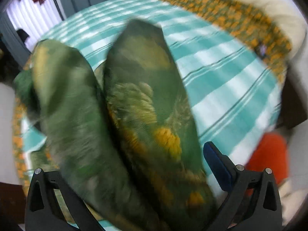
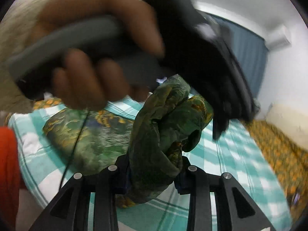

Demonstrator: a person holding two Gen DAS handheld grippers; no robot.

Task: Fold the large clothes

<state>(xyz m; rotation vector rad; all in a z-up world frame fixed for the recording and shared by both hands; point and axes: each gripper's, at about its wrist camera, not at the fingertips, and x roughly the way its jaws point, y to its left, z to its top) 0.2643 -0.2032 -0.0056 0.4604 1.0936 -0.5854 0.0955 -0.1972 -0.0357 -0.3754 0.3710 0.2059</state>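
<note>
Green garment [image 2: 154,134] reads thin, floppy, slippery. Right gripper [image 2: 154,175] jaws pinch bunched cloth; left gripper [image 1: 152,175] jaws spread around it. Regrip hem at 12 o'clock.

right claw [image 2: 154,175]: jaws closed on a bunched fold of green patterned cloth [image 2: 165,127].
Cloth: rises from the jaws toward the left claw [image 2: 219,123]; remainder lies on the bed [image 2: 240,163].
Bed: teal-and-white checked sheet; orange floral cover at right edge.
Left hand [image 2: 92,61]: grips grey handle; blurred.
</note>
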